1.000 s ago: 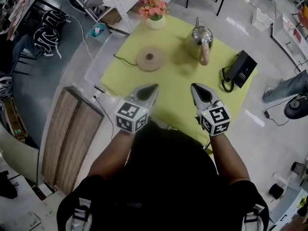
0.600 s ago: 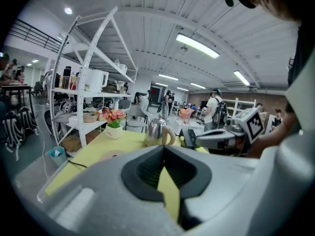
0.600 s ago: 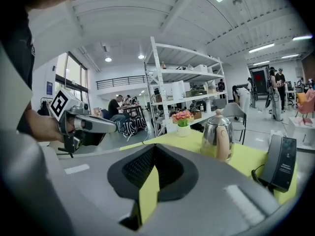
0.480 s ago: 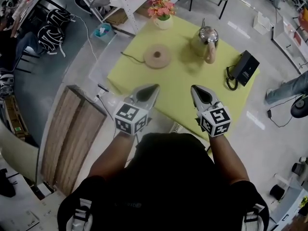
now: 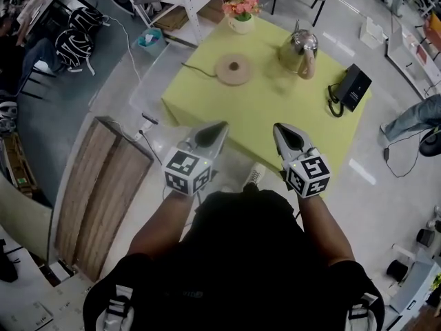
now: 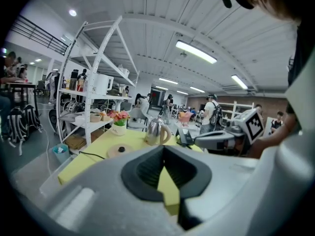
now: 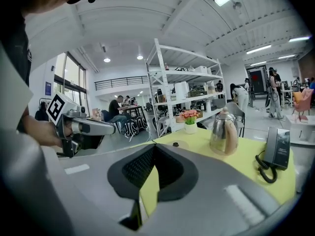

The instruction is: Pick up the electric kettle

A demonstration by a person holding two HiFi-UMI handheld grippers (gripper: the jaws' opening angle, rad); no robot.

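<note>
A: Jaws?
B: Left gripper (image 5: 215, 128), right gripper (image 5: 281, 129): both closed, empty.
A: Kettle?
B: Electric kettle (image 5: 300, 47) upright on far side of yellow table (image 5: 262, 109), right of round base (image 5: 233, 69), well apart from grippers.

One kettle (image 5: 301, 49), one base (image 5: 233, 69), one telephone (image 5: 353, 87), one flowerpot (image 5: 240, 24) (in bloom)

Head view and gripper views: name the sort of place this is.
Probably a large open lab or workshop hall. It has a white metal shelving rack, a long ceiling strip light, a person at a desk in the background, and a yellow-covered table staged with an electric kettle.
</note>
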